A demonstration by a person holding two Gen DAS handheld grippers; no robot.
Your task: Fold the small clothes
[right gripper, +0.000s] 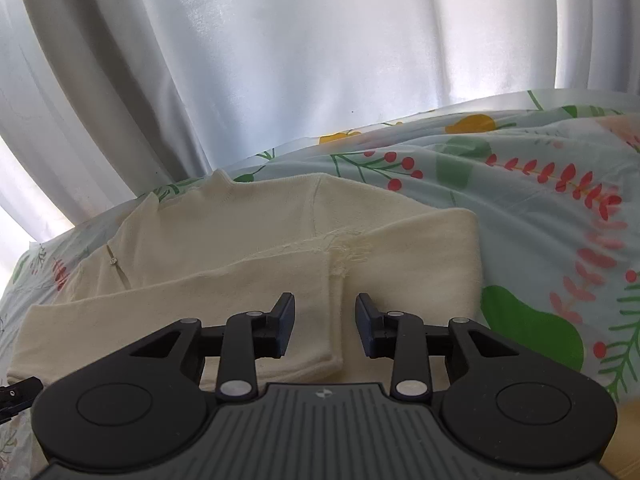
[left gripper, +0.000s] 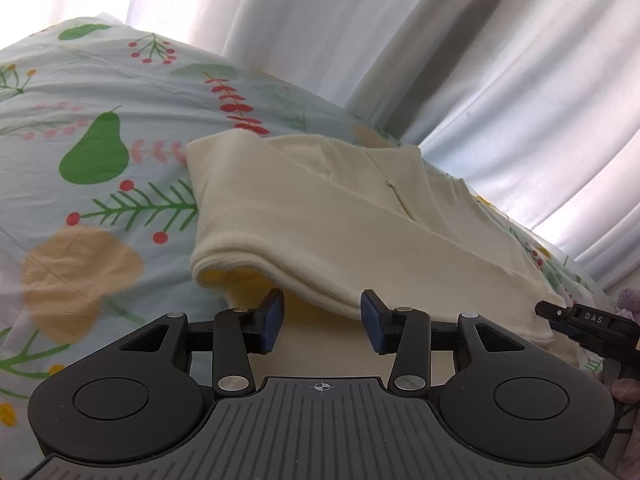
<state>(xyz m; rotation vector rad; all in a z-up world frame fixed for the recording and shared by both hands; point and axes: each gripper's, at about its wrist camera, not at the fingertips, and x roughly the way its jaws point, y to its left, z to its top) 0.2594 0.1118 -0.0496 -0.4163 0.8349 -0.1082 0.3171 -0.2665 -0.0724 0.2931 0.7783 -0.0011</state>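
A cream sweater [left gripper: 320,216] lies folded on the floral bedsheet [left gripper: 96,184], its small zip near the collar. My left gripper [left gripper: 323,320] stands open at the near folded edge, which rises a little in front of the blue pads [left gripper: 272,320]; nothing is pinched. In the right wrist view the sweater [right gripper: 240,232] has a sleeve [right gripper: 200,308] folded across its body. My right gripper [right gripper: 326,328] is open over the sleeve's end, the pads apart from the cloth. Part of my right gripper [left gripper: 560,316] shows at the sweater's right edge, and the left gripper's tip [right gripper: 16,392] shows at the lower left.
White curtains [right gripper: 280,60] hang close behind the bed. The patterned bedsheet [right gripper: 540,220] spreads to both sides of the sweater. A purple object [left gripper: 628,300] and a hand [left gripper: 624,392] sit at the right edge of the left wrist view.
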